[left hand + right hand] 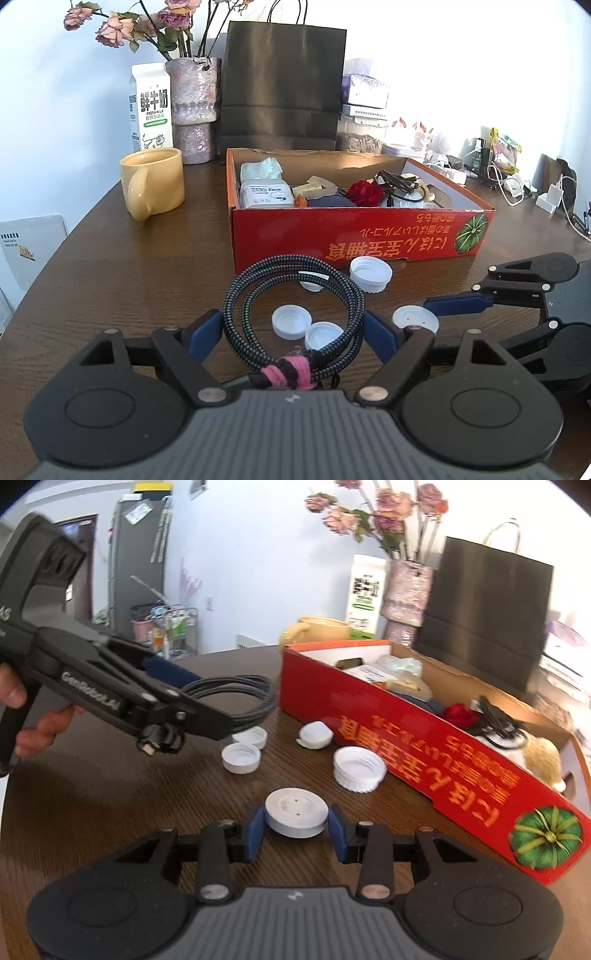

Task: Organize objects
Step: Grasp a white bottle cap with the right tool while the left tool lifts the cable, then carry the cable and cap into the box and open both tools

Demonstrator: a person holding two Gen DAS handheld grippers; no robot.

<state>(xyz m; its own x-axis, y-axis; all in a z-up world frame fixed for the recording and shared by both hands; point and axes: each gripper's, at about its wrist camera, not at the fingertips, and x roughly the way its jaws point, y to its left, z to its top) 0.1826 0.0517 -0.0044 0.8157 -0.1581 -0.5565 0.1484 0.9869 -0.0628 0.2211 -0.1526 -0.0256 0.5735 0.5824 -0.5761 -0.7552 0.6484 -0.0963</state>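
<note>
Both grippers loaded beside the red box

The left gripper (293,332) clasps a coiled braided cable (295,306) above the table (110,280); the right gripper (296,829) pinches a white cap (296,812), other loose caps (242,758) lying near the red box (424,753).

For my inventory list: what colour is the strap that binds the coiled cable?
Pink and black strap, clearest in the left wrist view.
</note>
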